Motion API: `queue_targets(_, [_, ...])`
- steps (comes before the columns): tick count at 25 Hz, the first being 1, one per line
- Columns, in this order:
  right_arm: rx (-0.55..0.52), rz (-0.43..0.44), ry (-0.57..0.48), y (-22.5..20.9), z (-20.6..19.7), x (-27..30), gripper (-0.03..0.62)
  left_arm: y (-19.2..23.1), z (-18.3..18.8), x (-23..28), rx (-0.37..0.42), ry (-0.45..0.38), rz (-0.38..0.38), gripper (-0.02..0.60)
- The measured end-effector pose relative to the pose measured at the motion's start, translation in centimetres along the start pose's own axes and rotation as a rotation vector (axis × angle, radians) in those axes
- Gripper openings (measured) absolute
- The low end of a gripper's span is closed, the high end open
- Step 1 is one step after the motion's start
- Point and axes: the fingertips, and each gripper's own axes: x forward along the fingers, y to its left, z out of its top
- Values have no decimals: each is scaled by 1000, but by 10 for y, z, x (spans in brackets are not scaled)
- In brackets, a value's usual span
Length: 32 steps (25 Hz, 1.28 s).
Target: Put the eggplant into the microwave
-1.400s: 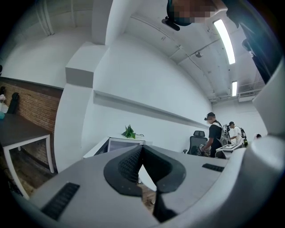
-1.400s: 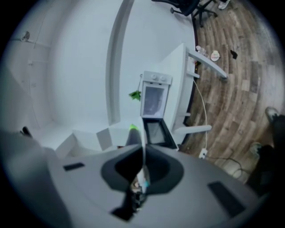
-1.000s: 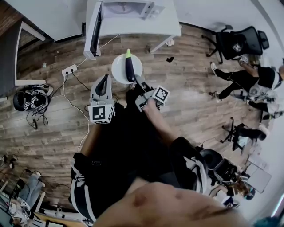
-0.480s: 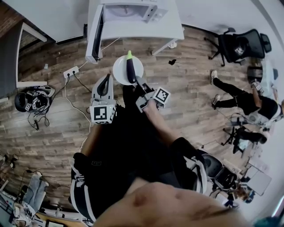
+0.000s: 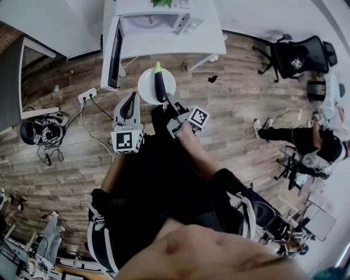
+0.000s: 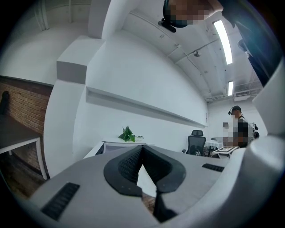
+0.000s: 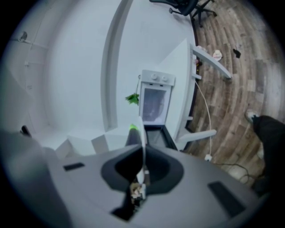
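In the head view a dark purple eggplant (image 5: 159, 85) with a green stem lies on a round white plate (image 5: 146, 85). My right gripper (image 5: 170, 101) is shut on the plate's near rim and holds it level above the floor. The right gripper view shows the plate (image 7: 142, 133) edge-on between the jaws of the right gripper (image 7: 143, 153), with the eggplant (image 7: 132, 132) on its left. Ahead stands the white microwave (image 5: 156, 21) (image 7: 154, 104), its door (image 5: 114, 52) swung open to the left. My left gripper (image 5: 129, 105) (image 6: 142, 149) is shut on nothing, left of the plate.
The microwave sits on a white table (image 5: 210, 34) with a small plant (image 5: 162, 3) on top. A power strip (image 5: 87, 94) and cables lie on the wood floor, more gear (image 5: 41, 128) at the left. An office chair (image 5: 298, 52) and a person (image 5: 317, 143) are at the right.
The plate with the eggplant stays held in my right gripper, and the microwave and table have come slightly more into view. The person at the right has walked on.
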Motion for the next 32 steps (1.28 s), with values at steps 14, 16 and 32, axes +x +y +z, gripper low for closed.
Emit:
queue_targets(14, [-26, -22, 62, 4, 95, 65, 38, 0, 4, 118, 12, 40, 35, 32])
queue_targets(16, [-34, -16, 72, 6, 110, 73, 38, 0, 5, 134, 26, 36, 45, 32])
queue_targets(32, [-34, -47, 92, 5, 166, 119, 38, 8, 25, 194, 19, 0, 115, 32])
